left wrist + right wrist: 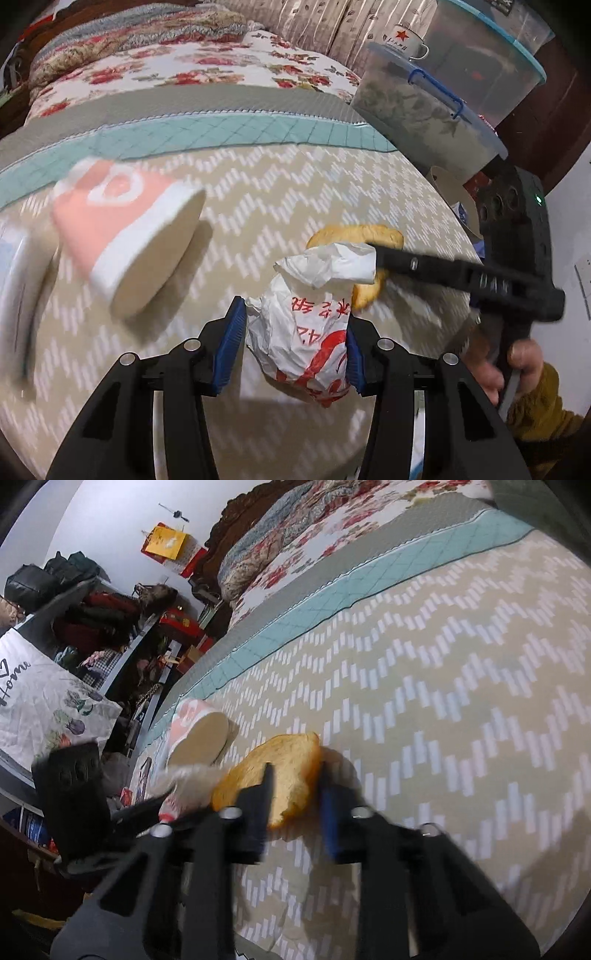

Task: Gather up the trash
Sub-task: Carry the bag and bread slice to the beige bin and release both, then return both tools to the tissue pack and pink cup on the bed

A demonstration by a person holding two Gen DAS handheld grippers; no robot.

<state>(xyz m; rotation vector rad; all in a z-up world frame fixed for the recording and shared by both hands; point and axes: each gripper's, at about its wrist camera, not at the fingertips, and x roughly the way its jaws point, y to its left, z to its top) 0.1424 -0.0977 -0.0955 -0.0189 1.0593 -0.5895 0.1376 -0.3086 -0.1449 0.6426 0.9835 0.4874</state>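
On the bed's beige zigzag cover (295, 184), going left to right in the left wrist view, a pink and white paper cup (122, 229) lies on its side, mouth turned toward the camera, blurred. To its right, low in the middle, the left tongs (295, 328) are clenched on a crumpled white plastic bag with red print (303, 332); both blue pads (232, 332) press its sides, and its bunched top sticks up beyond them. Just behind the bag lies a slice of yellow-brown bread (354, 236), partly hidden by the bag's top. The right tongs (380, 258) come in from the right as a long black bar whose tip sits over the bread, with a hand (509, 365) in a mustard sleeve (543, 410) on the handle at the right edge. Behind, at upper right, clear lidded storage boxes (424, 110) stand stacked with a white enamel mug bearing a red star (404, 42) among them. In the right wrist view the cup (199, 738) lies at left, the bag (184, 786) blurred beside it, and the bread (280, 775) sits between the right tongs (295, 779), one finger over its face and the blue-padded one at its crust edge; blur hides whether they pinch it, so I cannot tell their grip.
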